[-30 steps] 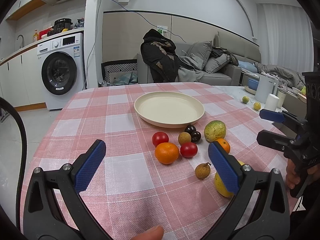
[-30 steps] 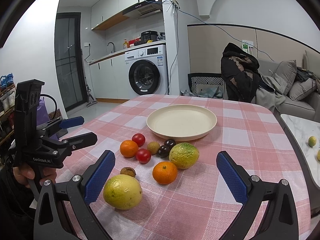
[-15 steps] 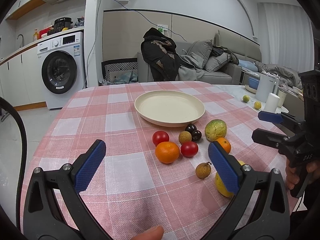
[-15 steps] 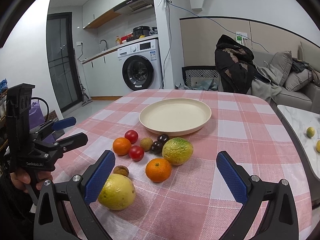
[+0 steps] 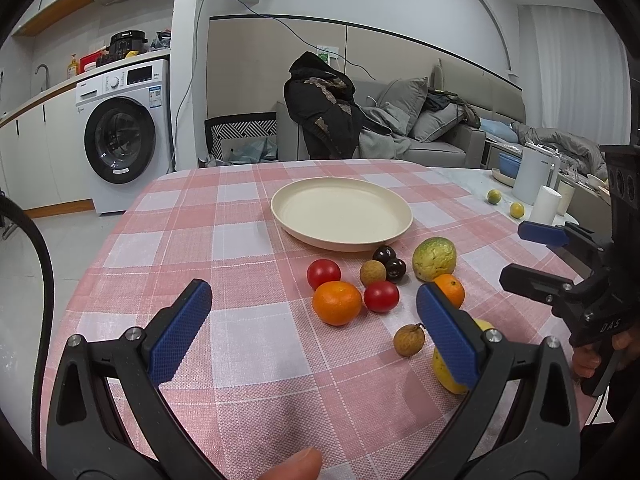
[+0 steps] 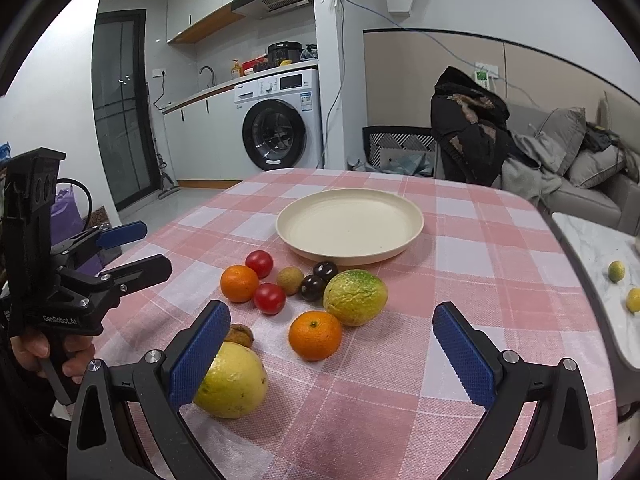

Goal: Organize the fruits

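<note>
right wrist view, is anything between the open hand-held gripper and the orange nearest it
Nothing visible does. The right hand-held gripper is open and empty, and the small round orange lies on bare pink checked tablecloth just ahead of it. The large yellow citrus sits off by the left finger, not in the path.

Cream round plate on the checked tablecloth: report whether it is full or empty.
Empty. The cream round plate shows only its bare inside in both views; every fruit, such as the nearest orange, lies on the pink checked tablecloth beside it.
</note>
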Available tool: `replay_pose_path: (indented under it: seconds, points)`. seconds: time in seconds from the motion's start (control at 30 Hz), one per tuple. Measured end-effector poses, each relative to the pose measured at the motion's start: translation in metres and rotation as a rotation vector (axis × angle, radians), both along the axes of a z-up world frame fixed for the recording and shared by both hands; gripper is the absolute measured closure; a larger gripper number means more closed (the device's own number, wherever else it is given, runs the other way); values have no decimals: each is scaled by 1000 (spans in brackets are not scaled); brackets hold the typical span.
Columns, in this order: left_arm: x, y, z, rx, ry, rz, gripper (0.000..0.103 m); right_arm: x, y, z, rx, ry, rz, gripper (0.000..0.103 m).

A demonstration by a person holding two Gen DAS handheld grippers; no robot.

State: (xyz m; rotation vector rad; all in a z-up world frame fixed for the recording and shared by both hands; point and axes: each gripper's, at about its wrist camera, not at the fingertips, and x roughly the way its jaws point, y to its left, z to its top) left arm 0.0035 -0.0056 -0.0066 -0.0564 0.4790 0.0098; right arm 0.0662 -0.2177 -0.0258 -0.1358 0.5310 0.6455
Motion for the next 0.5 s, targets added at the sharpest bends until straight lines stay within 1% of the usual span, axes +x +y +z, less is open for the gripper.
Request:
replay_pose_path:
  seconds: [0.07, 0.17, 0.27, 0.5]
  points:
    - [0, 3, -1, -7, 4, 7, 1, -1, 0, 2, -5, -10, -5, 0]
    - [-1, 5, 0, -13, 6, 12, 1, -1, -2, 5, -1, -3, -7, 0]
    - [0, 3, 0, -8, 18, 13, 1, -1, -1, 4, -20, 13, -7, 0]
    - [1, -15, -1, 10, 56, -46, 1, 2, 2, -2, -65, 36, -5, 0]
